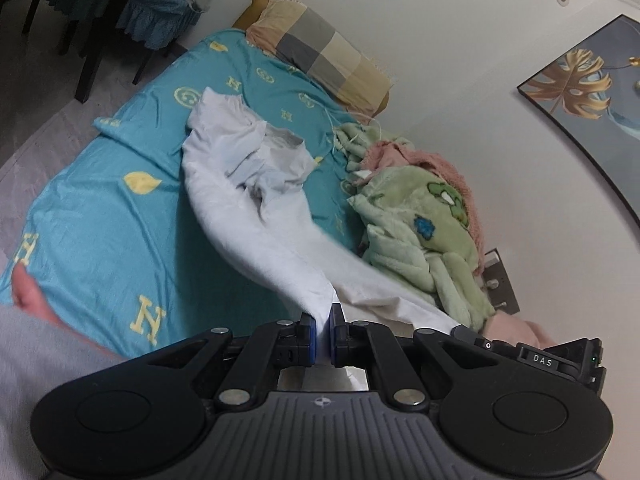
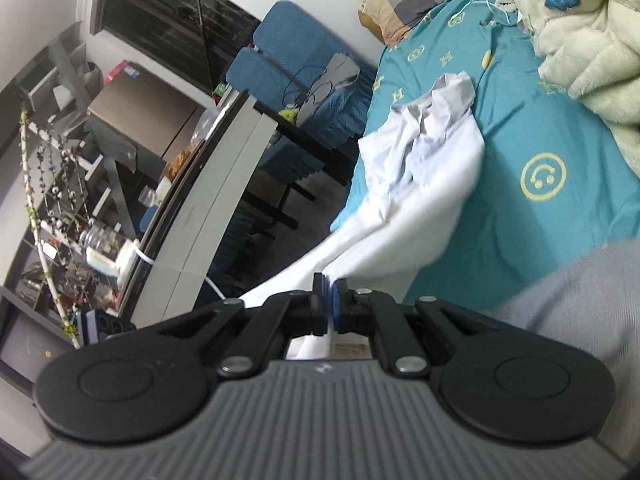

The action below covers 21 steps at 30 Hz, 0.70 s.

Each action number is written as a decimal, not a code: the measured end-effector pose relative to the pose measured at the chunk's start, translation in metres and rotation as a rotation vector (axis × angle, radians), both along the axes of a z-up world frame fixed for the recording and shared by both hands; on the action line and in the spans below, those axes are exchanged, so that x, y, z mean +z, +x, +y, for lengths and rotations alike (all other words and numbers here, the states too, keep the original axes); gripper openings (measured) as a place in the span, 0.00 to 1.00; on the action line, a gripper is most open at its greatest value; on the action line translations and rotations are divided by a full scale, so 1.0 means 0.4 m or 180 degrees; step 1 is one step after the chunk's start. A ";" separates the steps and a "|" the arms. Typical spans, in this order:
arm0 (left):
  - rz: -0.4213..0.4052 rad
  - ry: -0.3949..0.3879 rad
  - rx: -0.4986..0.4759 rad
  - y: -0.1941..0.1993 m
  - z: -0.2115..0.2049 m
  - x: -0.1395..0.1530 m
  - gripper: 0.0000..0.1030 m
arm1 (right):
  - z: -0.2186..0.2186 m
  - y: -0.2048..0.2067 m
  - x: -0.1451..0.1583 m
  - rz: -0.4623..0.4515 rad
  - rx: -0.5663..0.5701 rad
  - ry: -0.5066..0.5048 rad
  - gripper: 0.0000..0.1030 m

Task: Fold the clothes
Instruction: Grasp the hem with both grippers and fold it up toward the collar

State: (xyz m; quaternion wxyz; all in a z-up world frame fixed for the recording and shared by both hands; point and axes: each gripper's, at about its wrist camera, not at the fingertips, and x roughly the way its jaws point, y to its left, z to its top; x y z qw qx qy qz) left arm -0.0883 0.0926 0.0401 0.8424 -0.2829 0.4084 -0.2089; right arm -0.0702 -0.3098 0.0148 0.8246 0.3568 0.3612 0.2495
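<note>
A white garment (image 1: pixel 236 184) stretches from the teal bed sheet (image 1: pixel 100 216) up to both grippers. My left gripper (image 1: pixel 323 320) is shut on one bunched edge of it, the cloth pinched between the blue pads. In the right wrist view the same white garment (image 2: pixel 432 168) hangs lifted off the sheet (image 2: pixel 560 128), its collar end crumpled on the bed. My right gripper (image 2: pixel 329 292) is shut on another edge of the cloth. The right gripper's body (image 1: pixel 552 356) shows at the lower right of the left wrist view.
A green plush blanket (image 1: pixel 420 224) and pink cloth (image 1: pixel 400 156) are heaped by the wall. A checked pillow (image 1: pixel 320 56) lies at the bed's head. Dark chairs (image 1: pixel 100 20) and a table (image 2: pixel 224 184) with shelves stand beside the bed. A person's grey sleeve (image 2: pixel 580 300) is close.
</note>
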 end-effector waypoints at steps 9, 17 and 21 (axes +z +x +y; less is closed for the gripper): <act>-0.0164 0.0302 0.0219 0.334 -0.043 -0.002 0.06 | -0.020 0.300 -0.028 0.0054 -0.0353 0.0072 0.05; -0.0197 0.0763 0.0318 0.659 -0.084 -0.164 0.07 | -0.008 0.614 -0.158 0.0220 -0.0569 -0.0117 0.06; -0.0133 0.1016 0.0314 0.787 -0.099 -0.283 0.07 | 0.018 0.742 -0.260 0.0344 -0.0600 -0.0363 0.06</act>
